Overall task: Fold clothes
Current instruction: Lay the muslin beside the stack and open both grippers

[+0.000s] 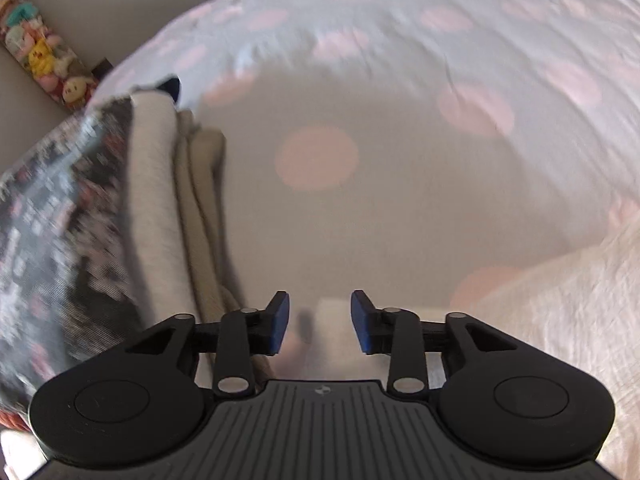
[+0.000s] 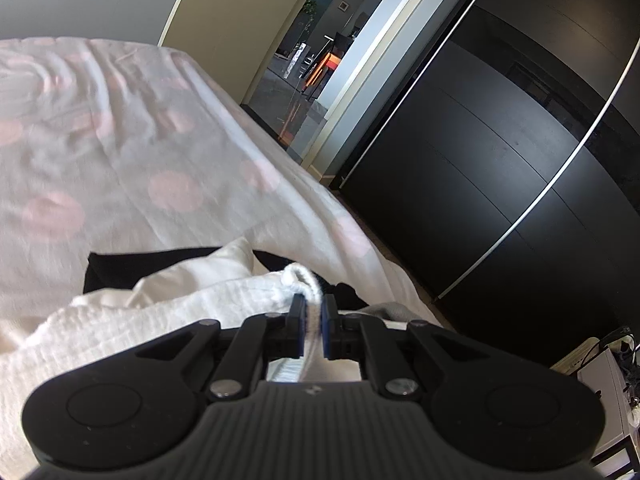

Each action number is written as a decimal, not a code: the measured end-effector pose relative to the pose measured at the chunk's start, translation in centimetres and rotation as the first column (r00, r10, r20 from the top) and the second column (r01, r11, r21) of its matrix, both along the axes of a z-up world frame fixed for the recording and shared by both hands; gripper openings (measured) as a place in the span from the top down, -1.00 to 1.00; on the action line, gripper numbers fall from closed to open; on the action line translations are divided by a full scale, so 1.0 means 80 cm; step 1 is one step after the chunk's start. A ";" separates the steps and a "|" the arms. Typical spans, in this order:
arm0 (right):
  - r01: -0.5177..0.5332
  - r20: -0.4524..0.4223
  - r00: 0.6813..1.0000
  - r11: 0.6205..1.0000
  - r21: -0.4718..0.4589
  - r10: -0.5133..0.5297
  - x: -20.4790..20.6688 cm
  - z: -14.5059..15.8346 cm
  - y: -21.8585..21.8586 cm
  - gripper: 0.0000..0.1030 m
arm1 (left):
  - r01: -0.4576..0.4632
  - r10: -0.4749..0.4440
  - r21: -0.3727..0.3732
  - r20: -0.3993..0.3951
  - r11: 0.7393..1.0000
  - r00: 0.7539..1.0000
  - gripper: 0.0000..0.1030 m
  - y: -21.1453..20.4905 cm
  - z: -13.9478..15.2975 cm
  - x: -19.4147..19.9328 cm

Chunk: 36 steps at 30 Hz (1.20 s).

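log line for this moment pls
left gripper open, empty | right gripper shut on white garment | folded stack on bedspread

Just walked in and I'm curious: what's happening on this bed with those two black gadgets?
Someone is folding laundry on a bed with a pink-spotted sheet, using a hand-held gripper in each hand. The right hand-held gripper is pinched shut on the edge of a white garment, which lies over something black. The left hand-held gripper is open and holds nothing, above the sheet. A stack of folded clothes sits to its left.
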State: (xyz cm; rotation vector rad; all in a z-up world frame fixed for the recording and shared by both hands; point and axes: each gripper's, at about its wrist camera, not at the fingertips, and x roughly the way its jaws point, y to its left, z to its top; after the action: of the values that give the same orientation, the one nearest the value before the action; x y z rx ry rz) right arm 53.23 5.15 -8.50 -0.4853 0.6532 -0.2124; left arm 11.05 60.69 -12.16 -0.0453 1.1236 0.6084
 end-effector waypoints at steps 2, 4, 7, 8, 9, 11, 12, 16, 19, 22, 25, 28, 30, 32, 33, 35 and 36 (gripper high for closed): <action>0.001 -0.010 1.000 1.000 -0.004 -0.001 -0.002 -0.007 -0.004 0.83 | 0.001 -0.002 -0.041 -0.014 0.999 1.000 0.45 -0.004 -0.018 0.002; 0.002 -0.018 1.000 1.000 -0.005 -0.002 -0.004 -0.012 -0.007 0.83 | 0.000 -0.002 -0.080 -0.021 0.997 1.000 0.87 -0.008 -0.032 0.004; 0.002 -0.025 1.000 1.000 -0.010 -0.002 -0.007 -0.017 -0.012 0.83 | 0.004 -0.004 -0.024 0.020 1.000 1.000 0.89 -0.020 -0.022 -0.001; 0.000 -0.025 1.000 1.000 -0.011 0.000 -0.008 -0.018 -0.013 0.83 | -0.004 0.004 0.004 0.034 1.000 0.999 0.89 -0.022 -0.016 -0.003; -0.002 -0.021 1.000 1.000 -0.009 0.002 -0.009 -0.016 -0.014 0.83 | -0.027 0.025 0.038 0.051 0.999 0.998 0.89 -0.021 -0.007 -0.004; -0.006 -0.012 1.000 1.000 -0.006 0.006 -0.010 -0.014 -0.016 0.83 | -0.079 0.071 0.075 0.106 0.994 0.992 0.89 -0.010 0.013 -0.008; -0.010 -0.006 1.000 1.000 0.002 0.010 -0.011 -0.011 -0.015 0.82 | -0.102 0.088 0.099 0.129 0.990 0.988 0.89 -0.003 0.024 -0.007; -0.055 0.015 0.998 0.998 0.033 0.054 -0.008 -0.005 0.002 0.82 | -0.150 0.120 0.169 0.174 0.974 0.977 0.89 0.017 0.053 0.006; -0.088 0.027 0.996 0.995 0.047 0.087 -0.001 -0.004 0.023 0.82 | -0.186 0.146 0.239 0.174 0.953 0.974 0.89 0.032 0.060 0.024; -0.108 0.029 0.994 0.993 0.047 0.107 0.010 -0.009 0.044 0.82 | -0.216 0.179 0.267 0.156 0.939 0.971 0.89 0.049 0.056 0.042; -0.119 0.015 0.993 0.992 0.037 0.118 0.021 -0.020 0.060 0.82 | -0.190 0.165 0.311 0.102 0.931 0.981 0.89 0.051 0.039 0.058; -0.130 0.000 0.992 0.991 0.026 0.130 0.032 -0.032 0.077 0.82 | -0.175 0.167 0.322 0.055 0.930 0.984 0.89 0.055 0.018 0.069; -0.137 -0.011 0.991 0.990 0.020 0.137 0.039 -0.039 0.087 0.82 | -0.168 0.169 0.314 0.025 0.934 0.985 0.88 0.058 0.003 0.075; -0.133 -0.037 0.990 0.991 0.032 0.134 0.044 -0.048 0.086 0.80 | -0.164 0.170 0.297 0.007 0.941 0.985 0.85 0.061 -0.008 0.078; -0.127 -0.045 0.991 0.991 0.043 0.129 0.047 -0.052 0.084 0.77 | -0.163 0.171 0.288 -0.001 0.944 0.985 0.82 0.063 -0.013 0.079; -0.120 -0.066 0.990 0.991 0.066 0.124 0.052 -0.059 0.081 0.73 | -0.162 0.177 0.266 -0.031 0.950 0.984 0.70 0.066 -0.023 0.080; -0.118 -0.076 0.989 0.990 0.076 0.124 0.054 -0.062 0.079 0.69 | -0.167 0.186 0.257 -0.051 0.952 0.981 0.70 0.068 -0.029 0.079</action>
State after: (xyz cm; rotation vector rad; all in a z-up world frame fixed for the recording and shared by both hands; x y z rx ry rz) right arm 57.59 11.46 -13.49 -0.4648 0.7049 -0.0548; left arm 17.36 66.14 -14.47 0.0977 1.1141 0.9161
